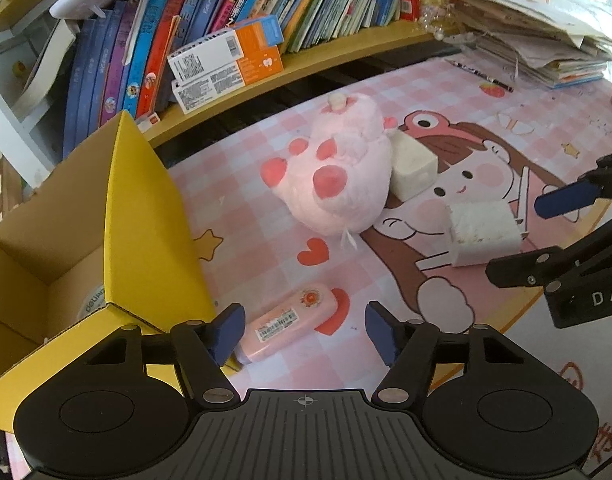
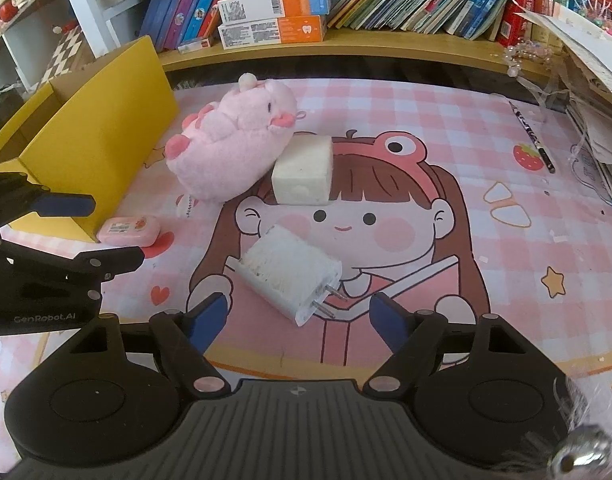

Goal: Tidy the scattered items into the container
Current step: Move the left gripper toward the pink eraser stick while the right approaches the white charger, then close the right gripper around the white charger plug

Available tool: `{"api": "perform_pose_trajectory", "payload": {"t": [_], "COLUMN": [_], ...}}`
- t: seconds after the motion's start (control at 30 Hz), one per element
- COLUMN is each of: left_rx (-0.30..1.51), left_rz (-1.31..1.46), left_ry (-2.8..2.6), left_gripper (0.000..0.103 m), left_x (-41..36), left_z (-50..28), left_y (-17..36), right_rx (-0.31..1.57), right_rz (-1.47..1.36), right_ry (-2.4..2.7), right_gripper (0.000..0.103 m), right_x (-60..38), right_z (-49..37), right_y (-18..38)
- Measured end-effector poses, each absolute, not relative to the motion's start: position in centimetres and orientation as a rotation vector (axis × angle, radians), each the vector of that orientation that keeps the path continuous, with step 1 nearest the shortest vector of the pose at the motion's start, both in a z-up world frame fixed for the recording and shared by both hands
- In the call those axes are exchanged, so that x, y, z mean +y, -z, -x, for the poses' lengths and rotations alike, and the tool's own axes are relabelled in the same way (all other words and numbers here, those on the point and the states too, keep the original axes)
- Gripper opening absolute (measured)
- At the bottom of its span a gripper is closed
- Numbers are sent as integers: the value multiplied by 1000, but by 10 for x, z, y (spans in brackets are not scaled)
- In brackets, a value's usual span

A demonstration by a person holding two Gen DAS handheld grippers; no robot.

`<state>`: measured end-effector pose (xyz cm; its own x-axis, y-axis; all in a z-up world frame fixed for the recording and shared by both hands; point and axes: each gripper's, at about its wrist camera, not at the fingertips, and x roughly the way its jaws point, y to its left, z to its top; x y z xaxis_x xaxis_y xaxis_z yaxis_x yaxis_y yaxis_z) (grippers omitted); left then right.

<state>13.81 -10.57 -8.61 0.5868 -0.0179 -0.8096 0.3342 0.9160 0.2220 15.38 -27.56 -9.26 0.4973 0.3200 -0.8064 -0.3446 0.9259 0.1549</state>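
Observation:
A small pink case [image 1: 284, 322] lies on the mat beside the yellow cardboard box [image 1: 146, 220]. My left gripper [image 1: 304, 326] is open around it, the case close to the left finger and the pads not pressing. A white plug adapter [image 2: 290, 276], prongs toward me, lies just ahead of my open right gripper [image 2: 300, 314]. Further back a pink plush toy [image 2: 234, 136] leans against a white foam block [image 2: 304, 172]. The right wrist view also shows the box [image 2: 106, 140], the case [image 2: 128, 231] and the left gripper [image 2: 90, 232]. The left wrist view shows the adapter [image 1: 484, 236] and the right gripper [image 1: 546, 236].
The box stands open with a tape roll [image 1: 92, 300] inside. A wooden shelf [image 2: 346, 46] of books and orange-white cartons [image 2: 272, 16] runs along the back. A paper pile [image 2: 594, 92] sits at the right, with a pencil [image 2: 532, 136] on the pink checked mat [image 2: 426, 120].

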Motion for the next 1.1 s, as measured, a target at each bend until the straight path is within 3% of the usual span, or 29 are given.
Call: {"api": "perform_pose_trajectory", "payload": {"t": [0.6,0.87,1.1], "left_rx": [976,958,958], "left_rz": [-330,-303,-317], "left_ry": [178,170,174], "left_gripper": [66,52,50], "left_x": [-100,-97,-99], "left_z": [-147,-148,-148], "left_y": [106,102,102], "right_rx": [981,980,977], "right_rz": [42,52,54], "right_ry": [-445,-438,-437], "right_gripper": [71,64,64], "right_x": [-267,-267,-267], "right_z": [-165,-166,-166], "right_y": [104,106,106]}}
